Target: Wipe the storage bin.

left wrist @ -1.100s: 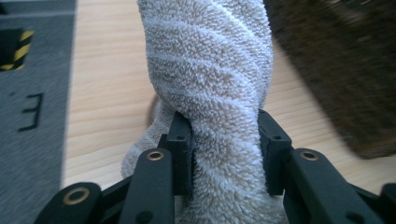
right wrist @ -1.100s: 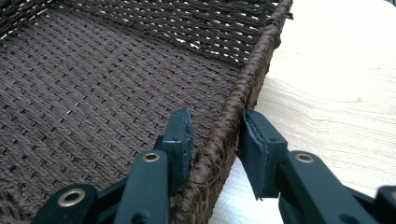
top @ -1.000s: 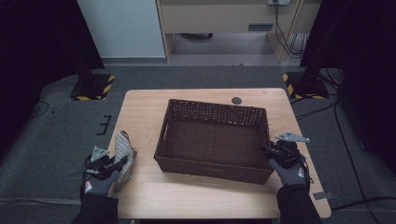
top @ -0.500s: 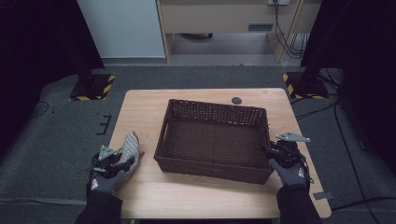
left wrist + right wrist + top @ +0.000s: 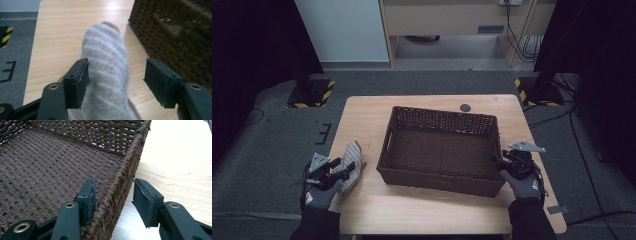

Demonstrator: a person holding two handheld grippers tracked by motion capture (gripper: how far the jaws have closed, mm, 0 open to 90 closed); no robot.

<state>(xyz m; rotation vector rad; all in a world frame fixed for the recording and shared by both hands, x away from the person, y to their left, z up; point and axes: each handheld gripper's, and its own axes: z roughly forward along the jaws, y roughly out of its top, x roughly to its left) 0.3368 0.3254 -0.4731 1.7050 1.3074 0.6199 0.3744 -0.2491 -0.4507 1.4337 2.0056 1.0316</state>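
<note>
wicker basket (image 5: 439,147) wall is sitting between the right gripper (image 5: 113,195)'s just-opening fingers, unpinched; left gripper (image 5: 116,77)'s fingers, also just opening, are straddling the striped sock (image 5: 106,67), freeing both.

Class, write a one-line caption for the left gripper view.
Open left gripper over a striped sock on the table, beside the basket.

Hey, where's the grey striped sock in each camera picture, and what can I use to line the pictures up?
High view: the grey striped sock lies at lower left on the wooden table, left of the brown wicker basket.
Left gripper view: centre, running down to the bottom edge, between that gripper's parted jaws; the left one is against it, the right one clear.
Right gripper view: no sock here.
Shared landmark: the brown wicker basket.
</note>
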